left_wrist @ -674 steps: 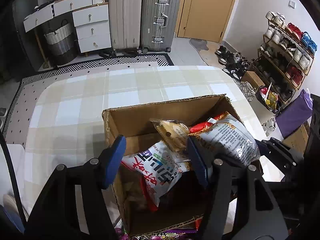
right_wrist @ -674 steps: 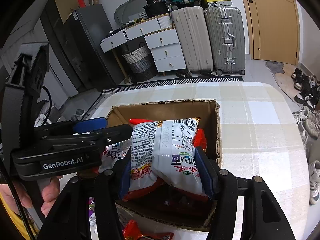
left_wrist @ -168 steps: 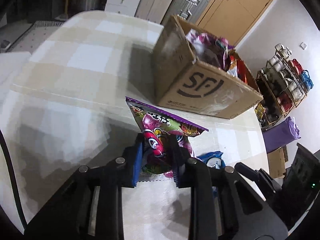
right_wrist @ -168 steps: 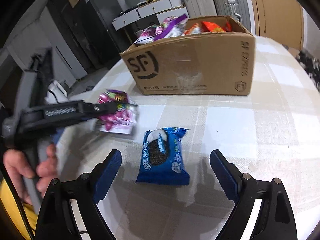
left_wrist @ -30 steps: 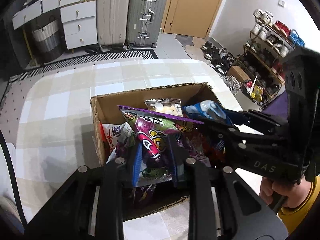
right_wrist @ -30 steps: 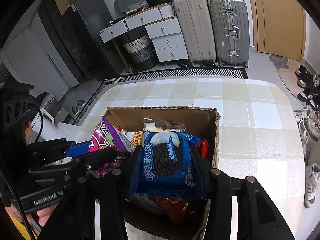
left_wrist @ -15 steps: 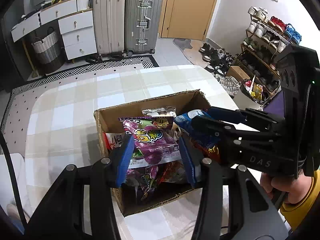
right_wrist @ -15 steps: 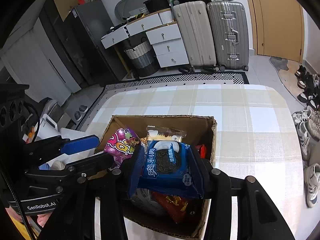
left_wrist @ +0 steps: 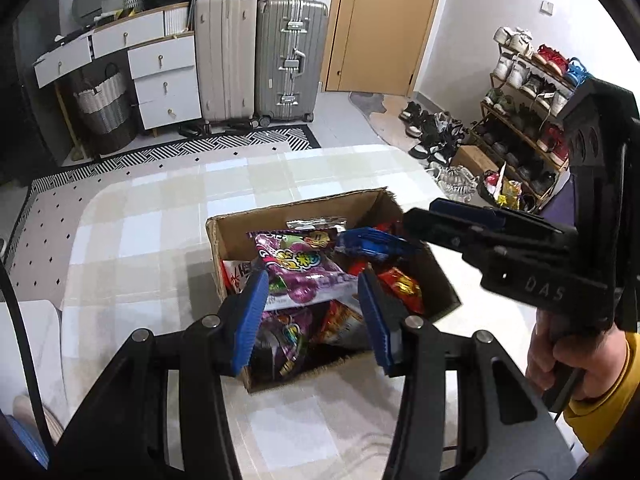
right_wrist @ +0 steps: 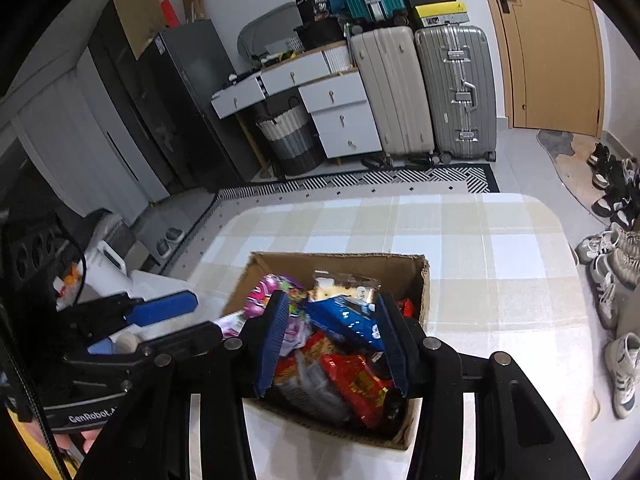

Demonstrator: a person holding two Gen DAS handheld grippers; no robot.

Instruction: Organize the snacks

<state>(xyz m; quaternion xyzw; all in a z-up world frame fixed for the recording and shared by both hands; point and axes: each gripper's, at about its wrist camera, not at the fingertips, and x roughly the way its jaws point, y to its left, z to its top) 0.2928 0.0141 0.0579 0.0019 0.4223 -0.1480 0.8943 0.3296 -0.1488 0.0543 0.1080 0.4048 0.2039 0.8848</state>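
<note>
Two views, both over the cardboard box (left_wrist: 224,236). Left wrist view: the left gripper (left_wrist: 310,292) hung above the box's near edge with its jaws apart and nothing between the pads. The purple bag (left_wrist: 304,268) lay on top of the pile, just beyond and below the tips. The right gripper (left_wrist: 420,220) came in from the right, tips over the far right corner of the box. The box looked nearly full, and no loose pack showed on the table (left_wrist: 160,240) around it, so I'd judge the job close to done. The checked cloth ran well beyond the tips. Past it were a patterned rug (left_wrist: 248,140), white drawers (left_wrist: 164,76), two suitcases (left_wrist: 290,56) and a door (left_wrist: 384,20), with a shoe rack (left_wrist: 528,92) far right. Right wrist view: the blue cookie pack (right_wrist: 344,320) sat tilted between the pads, touching the right one, with a gap at the left one. Gripped or already let go, I couldn't tell. If gripped, releasing it is what's left. A dark cabinet (right_wrist: 160,100) stood far left.
</note>
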